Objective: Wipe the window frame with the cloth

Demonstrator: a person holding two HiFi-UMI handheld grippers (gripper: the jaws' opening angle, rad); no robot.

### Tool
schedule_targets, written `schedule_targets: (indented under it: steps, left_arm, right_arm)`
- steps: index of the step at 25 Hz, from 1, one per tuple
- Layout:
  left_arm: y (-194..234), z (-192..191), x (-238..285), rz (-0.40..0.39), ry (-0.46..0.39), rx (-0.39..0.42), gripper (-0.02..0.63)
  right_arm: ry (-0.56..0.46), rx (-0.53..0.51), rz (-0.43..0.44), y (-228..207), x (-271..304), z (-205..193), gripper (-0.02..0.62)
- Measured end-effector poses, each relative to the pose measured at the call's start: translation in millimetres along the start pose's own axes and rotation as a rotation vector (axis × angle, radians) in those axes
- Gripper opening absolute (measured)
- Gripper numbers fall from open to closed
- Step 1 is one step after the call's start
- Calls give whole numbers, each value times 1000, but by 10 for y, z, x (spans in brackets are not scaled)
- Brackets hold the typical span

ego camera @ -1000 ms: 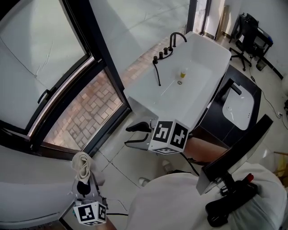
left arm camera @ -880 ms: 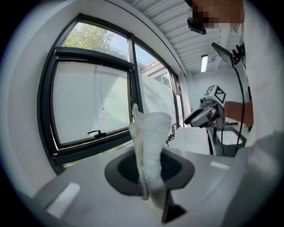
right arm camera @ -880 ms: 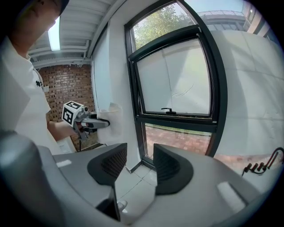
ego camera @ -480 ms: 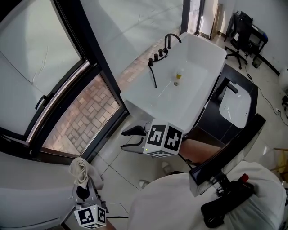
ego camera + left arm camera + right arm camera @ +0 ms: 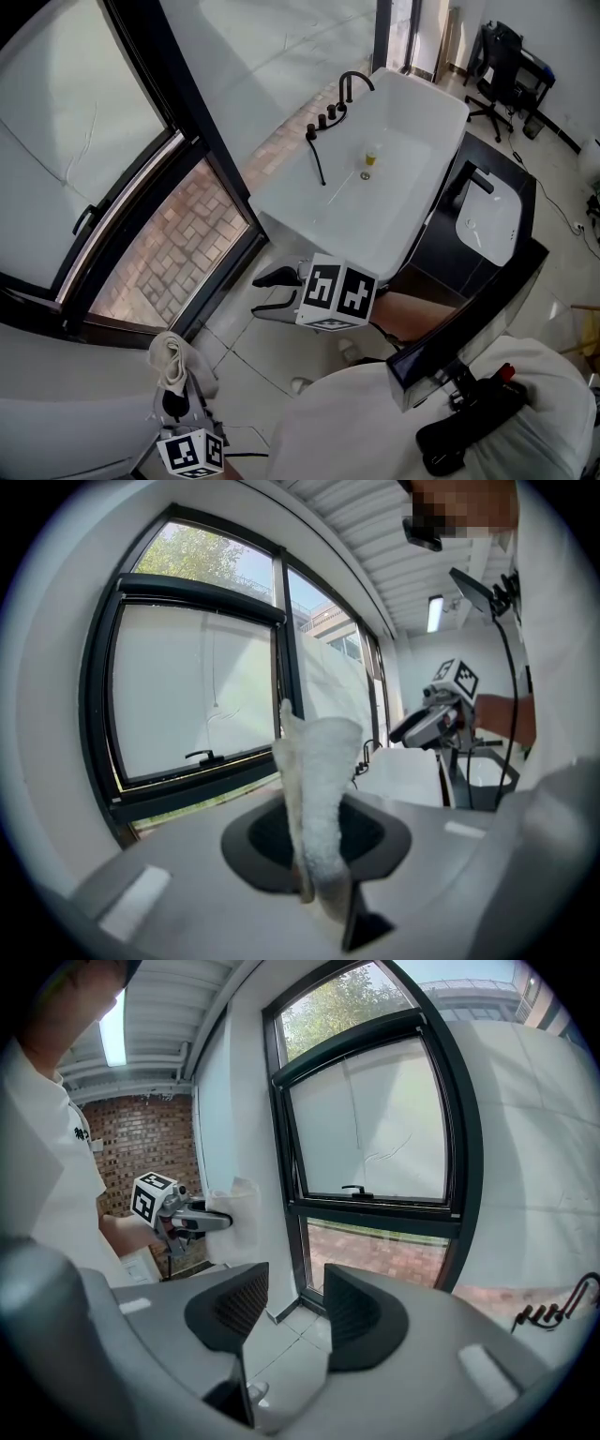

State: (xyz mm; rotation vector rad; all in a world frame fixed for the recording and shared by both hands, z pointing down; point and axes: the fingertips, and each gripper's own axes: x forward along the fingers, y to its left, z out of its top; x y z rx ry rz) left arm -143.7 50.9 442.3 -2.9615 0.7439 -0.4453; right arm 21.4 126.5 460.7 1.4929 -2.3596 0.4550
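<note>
window frame (image 5: 155,37) beyond left gripper (image 5: 314,846), cloth (image 5: 314,761) in jaws; right gripper's (image 5: 292,1297) jaws apart

Window frame (image 5: 159,47) cut by head-view edges; cloth (image 5: 314,761) hides left tool (image 5: 319,841) jaw gap.

Tiled floor (image 5: 246,330) free btwn window frame (image 5: 187,103) & bathtub (image 5: 314,217); tub narrows gap.

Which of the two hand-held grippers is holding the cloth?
The left hand-held gripper: its jaws are shut on the white cloth. The right hand-held gripper has its jaws apart with nothing between them.
</note>
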Motion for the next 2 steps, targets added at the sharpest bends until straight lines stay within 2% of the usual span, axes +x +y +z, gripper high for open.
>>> schedule_targets:
  steps: [2]
  left_arm:
    - [-3,-19,5,-3,-3,1,91]
  right_arm:
    - [2,-2,-2,-4,-5,-8,187]
